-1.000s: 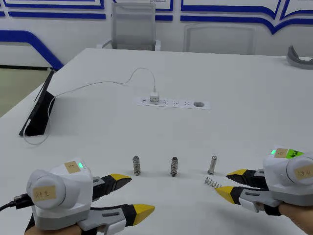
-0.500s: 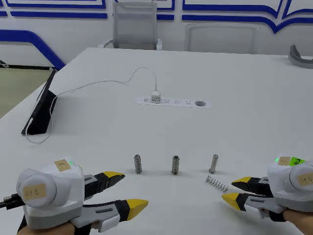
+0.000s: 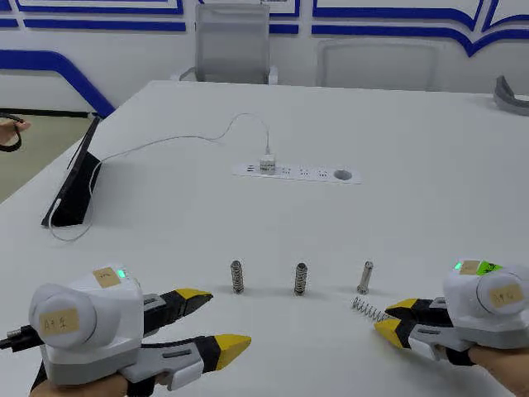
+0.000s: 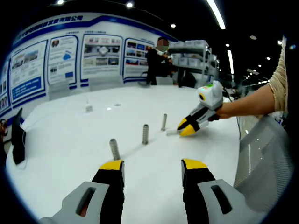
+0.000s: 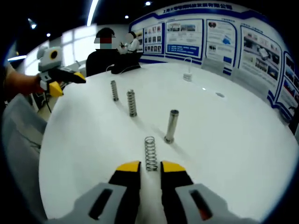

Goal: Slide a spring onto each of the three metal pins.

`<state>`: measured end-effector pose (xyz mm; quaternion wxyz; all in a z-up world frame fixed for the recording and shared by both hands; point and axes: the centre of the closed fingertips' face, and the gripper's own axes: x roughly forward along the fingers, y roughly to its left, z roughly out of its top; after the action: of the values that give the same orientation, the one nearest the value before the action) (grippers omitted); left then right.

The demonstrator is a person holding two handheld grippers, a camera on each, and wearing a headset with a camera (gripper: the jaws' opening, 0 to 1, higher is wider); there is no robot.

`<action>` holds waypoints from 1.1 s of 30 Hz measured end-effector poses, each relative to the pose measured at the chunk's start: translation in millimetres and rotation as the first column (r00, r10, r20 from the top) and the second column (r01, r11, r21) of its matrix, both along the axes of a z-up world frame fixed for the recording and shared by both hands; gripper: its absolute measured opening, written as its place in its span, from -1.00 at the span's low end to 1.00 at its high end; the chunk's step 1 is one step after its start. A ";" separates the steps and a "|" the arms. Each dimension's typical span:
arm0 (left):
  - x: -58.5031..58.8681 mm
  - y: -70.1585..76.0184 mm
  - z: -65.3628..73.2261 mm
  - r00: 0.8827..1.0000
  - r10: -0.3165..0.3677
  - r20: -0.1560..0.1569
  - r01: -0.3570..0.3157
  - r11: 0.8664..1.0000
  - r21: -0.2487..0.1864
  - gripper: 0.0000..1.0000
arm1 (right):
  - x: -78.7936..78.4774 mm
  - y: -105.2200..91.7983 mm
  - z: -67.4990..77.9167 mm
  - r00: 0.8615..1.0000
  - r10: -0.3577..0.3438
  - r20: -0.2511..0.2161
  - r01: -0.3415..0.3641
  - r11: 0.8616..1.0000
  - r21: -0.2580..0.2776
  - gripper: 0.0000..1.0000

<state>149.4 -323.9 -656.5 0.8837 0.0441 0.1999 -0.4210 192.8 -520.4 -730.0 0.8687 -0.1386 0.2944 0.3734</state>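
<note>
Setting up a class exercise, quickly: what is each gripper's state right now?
Left gripper: open wide, holding nothing.
Right gripper: open narrowly, fingers either side of one end of the loose spring, not yet clamped.

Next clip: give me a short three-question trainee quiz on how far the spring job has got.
1. How many pins already carry a spring?
2. True or false: the loose spring stands upright.
3. Which is nearest the loose spring? A) left gripper B) right gripper C) power strip
Key: 1) Two: left pin and middle pin; the right pin is bare. 2) False: it lies on its side. 3) B.
</note>
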 end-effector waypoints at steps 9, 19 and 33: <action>0.4 0.3 1.6 1.000 0.001 0.005 -0.001 1.000 -0.003 -0.02 | -0.5 0.3 -2.3 1.000 0.019 0.007 -0.019 1.000 -0.024 -0.76; -2.8 -8.7 -1.3 1.000 -0.026 0.000 0.026 1.000 0.003 -0.02 | -10.8 8.2 9.9 0.998 0.059 0.006 -0.059 0.998 -0.015 -0.77; -15.1 -47.1 -5.6 0.988 -0.152 0.001 0.152 0.988 0.040 -0.07 | -34.5 45.6 45.8 0.968 0.250 0.028 -0.250 0.968 -0.024 -0.77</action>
<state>134.4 -371.0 -662.2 0.8483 0.0776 0.2024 -0.4832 158.3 -474.7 -684.2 0.8177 -0.1893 0.2650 0.4746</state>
